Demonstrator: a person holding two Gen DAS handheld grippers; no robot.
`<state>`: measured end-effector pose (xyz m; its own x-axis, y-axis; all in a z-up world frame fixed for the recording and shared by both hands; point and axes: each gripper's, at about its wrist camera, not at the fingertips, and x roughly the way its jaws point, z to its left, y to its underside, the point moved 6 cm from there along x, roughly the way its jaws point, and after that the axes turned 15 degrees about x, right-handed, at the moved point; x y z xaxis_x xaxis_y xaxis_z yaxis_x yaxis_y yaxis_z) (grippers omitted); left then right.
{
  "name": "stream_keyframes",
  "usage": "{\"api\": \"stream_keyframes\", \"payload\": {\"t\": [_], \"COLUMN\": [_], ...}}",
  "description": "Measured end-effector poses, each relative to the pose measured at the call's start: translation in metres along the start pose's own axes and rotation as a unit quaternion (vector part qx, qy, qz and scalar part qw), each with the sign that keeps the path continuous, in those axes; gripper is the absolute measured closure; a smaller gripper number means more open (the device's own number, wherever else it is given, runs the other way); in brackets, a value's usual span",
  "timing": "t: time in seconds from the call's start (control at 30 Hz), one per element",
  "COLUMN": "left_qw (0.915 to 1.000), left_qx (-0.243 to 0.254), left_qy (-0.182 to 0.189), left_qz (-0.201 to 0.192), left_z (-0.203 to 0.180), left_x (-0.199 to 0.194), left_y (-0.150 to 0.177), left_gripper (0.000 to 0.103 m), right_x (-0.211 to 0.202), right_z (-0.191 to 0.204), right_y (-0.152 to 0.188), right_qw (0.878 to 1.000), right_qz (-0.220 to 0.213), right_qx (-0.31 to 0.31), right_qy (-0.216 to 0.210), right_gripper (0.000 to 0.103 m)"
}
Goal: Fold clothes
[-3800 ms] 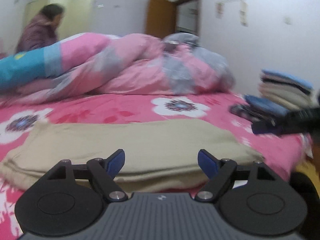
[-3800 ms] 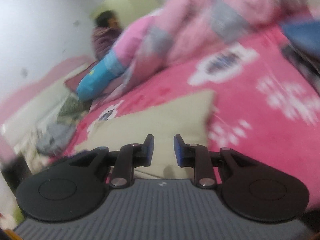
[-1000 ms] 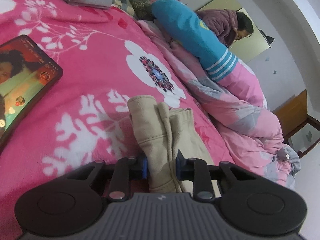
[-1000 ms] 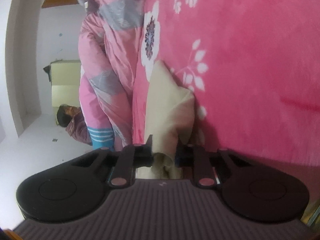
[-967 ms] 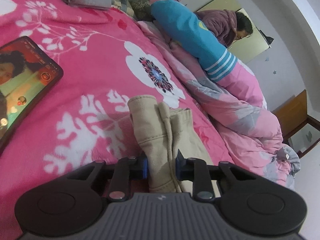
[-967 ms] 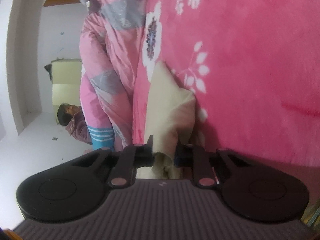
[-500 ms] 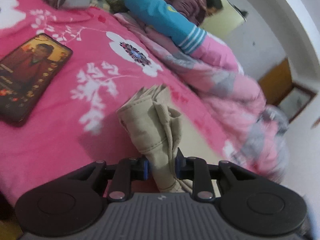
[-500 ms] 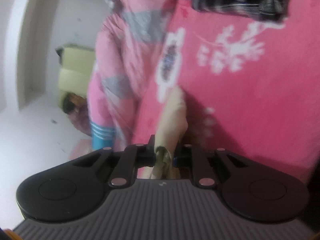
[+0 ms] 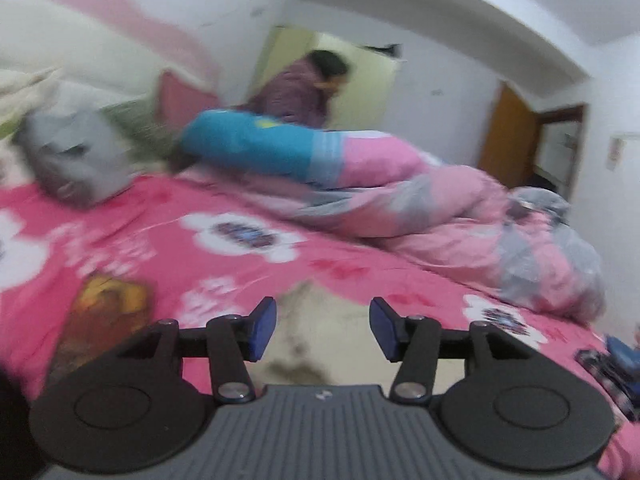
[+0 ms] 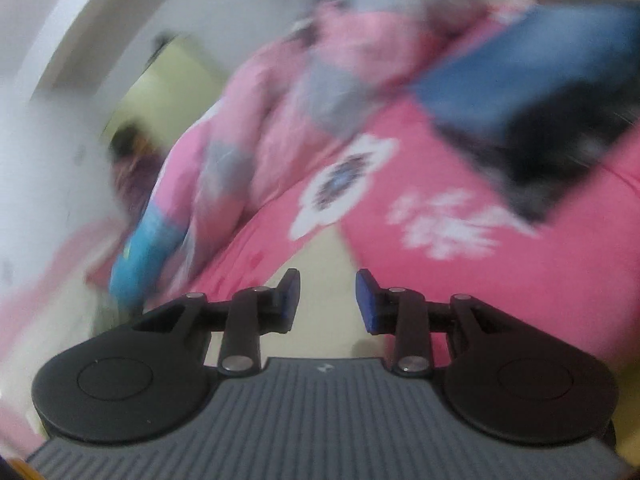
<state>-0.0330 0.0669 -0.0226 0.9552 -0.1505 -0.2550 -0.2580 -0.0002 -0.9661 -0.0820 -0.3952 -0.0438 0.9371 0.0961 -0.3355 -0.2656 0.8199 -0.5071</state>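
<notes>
1. Beige garment (image 9: 320, 336) lies on the pink floral bed (image 9: 168, 248), right under both tools, folded into a narrow bundle; the blur hides how neat the fold is.
2. Your left tool (image 9: 322, 328) has just been opening: jaws are spread, and the cloth sits below the gap, not pinched. Half a second ago it clamped that same bundle.
3. Your right tool (image 10: 327, 300) has also just been opening: blue pads are apart, with beige cloth behind the gap and nothing gripped. It too had the garment's edge a moment back.
4. Both views have swung from rolled to nearly level, so you've let go and are pulling off.
5. Meaning: this fold looks done and dropped in place. Next is probably another fold or moving it toward the dark folded stack (image 10: 540, 128) at the right.
6. Phone (image 9: 104, 300) lies on the sheet just left of the garment; crumpled duvet (image 9: 440, 200) and another person (image 9: 304, 92) are behind, well clear.
</notes>
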Motion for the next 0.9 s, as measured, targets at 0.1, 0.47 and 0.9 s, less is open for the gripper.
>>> {"api": "stream_keyframes", "payload": {"t": [0.1,0.47,0.9], "left_qw": [0.9995,0.9958,0.9954], "left_qx": [-0.009,0.028,0.036], "left_qy": [0.021,0.014,0.038], "left_qz": [0.024,0.086,0.081], "left_z": [-0.01,-0.002,-0.002], "left_x": [0.028,0.067,0.069], "left_y": [0.003,0.04,0.041], "left_gripper": [0.052,0.068,0.06], "right_x": [0.031,0.077,0.168], "right_z": [0.028,0.037,0.044], "right_y": [0.024,0.029,0.021], "right_qw": [0.997,0.977,0.951], "right_qz": [0.011,0.037,0.108], "right_qx": [-0.082,-0.196,-0.243], "right_qy": [0.003,0.076,0.156], "right_gripper": [0.073,0.077,0.076]}}
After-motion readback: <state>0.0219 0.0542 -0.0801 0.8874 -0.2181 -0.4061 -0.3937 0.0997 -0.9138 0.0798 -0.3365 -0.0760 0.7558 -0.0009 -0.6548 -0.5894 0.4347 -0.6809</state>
